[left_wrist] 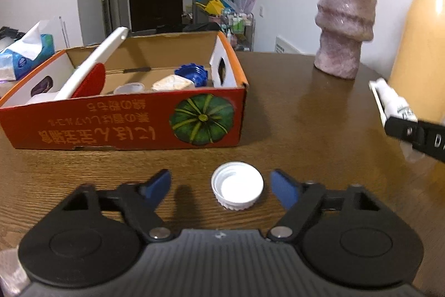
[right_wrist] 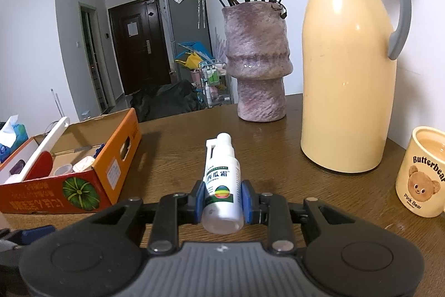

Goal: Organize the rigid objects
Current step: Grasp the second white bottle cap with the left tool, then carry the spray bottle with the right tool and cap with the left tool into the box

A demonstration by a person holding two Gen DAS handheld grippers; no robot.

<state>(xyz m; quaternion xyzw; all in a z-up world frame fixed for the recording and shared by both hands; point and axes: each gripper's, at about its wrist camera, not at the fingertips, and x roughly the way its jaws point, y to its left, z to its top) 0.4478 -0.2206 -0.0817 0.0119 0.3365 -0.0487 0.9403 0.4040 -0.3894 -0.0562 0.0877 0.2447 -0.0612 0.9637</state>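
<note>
A white bottle cap (left_wrist: 237, 185) lies open side up on the wooden table (left_wrist: 306, 113), between the blue fingertips of my left gripper (left_wrist: 221, 184), which is open around it without touching. My right gripper (right_wrist: 222, 199) is shut on a white spray bottle (right_wrist: 222, 183), nozzle pointing away; it also shows at the right edge of the left wrist view (left_wrist: 395, 105). An orange cardboard box (left_wrist: 125, 124) with a pumpkin picture stands behind the cap and holds a white-and-red brush (left_wrist: 89, 69), a blue cap (left_wrist: 192, 73) and other small items. The box also shows in the right wrist view (right_wrist: 83, 186).
A purple vase (right_wrist: 257, 60) with dried roses and a tall yellow thermos jug (right_wrist: 347, 60) stand at the table's far right. A cream bear mug (right_wrist: 422, 174) sits right of the jug. A tissue pack (left_wrist: 25, 52) lies behind the box at left.
</note>
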